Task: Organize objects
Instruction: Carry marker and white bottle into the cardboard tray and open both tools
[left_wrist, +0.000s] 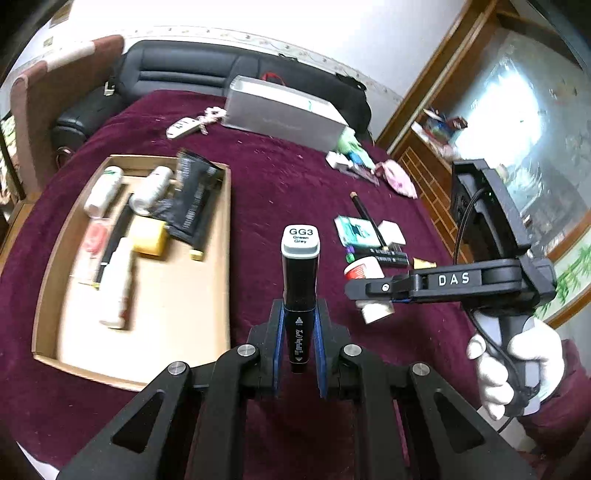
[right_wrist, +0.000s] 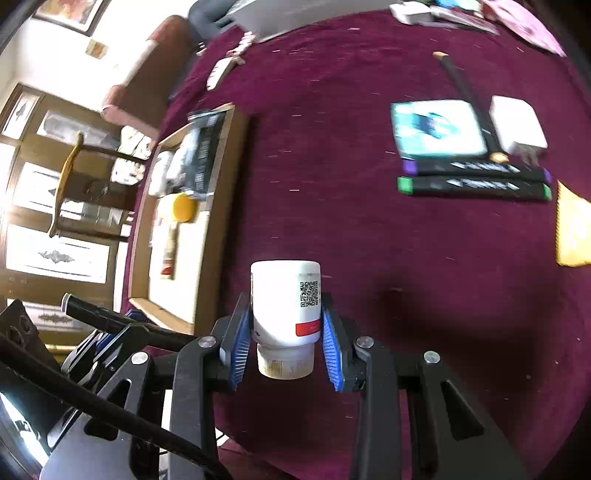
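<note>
Left gripper (left_wrist: 300, 325) is clamped on a grey marker (left_wrist: 300, 280); right gripper (right_wrist: 284, 332) pinches a white pill bottle (right_wrist: 285, 302). Both hang above the maroon worktop (left_wrist: 288, 184), beside the cardboard tray (left_wrist: 177, 317). Each should be lowered into bare tray floor before release.

Both grippers share one build: matte black linkage arms joined by round silver screws, ending in black fingers faced with ribbed blue pads. The left gripper (left_wrist: 300, 332) shows four such screws across its arms, as does the right gripper (right_wrist: 286, 343). Seen from the side, the right tool bears raised white letters "DAS" on its black body, and a black cable loops along its handle. The hand (left_wrist: 513, 373) around it wears a white glove.
</note>
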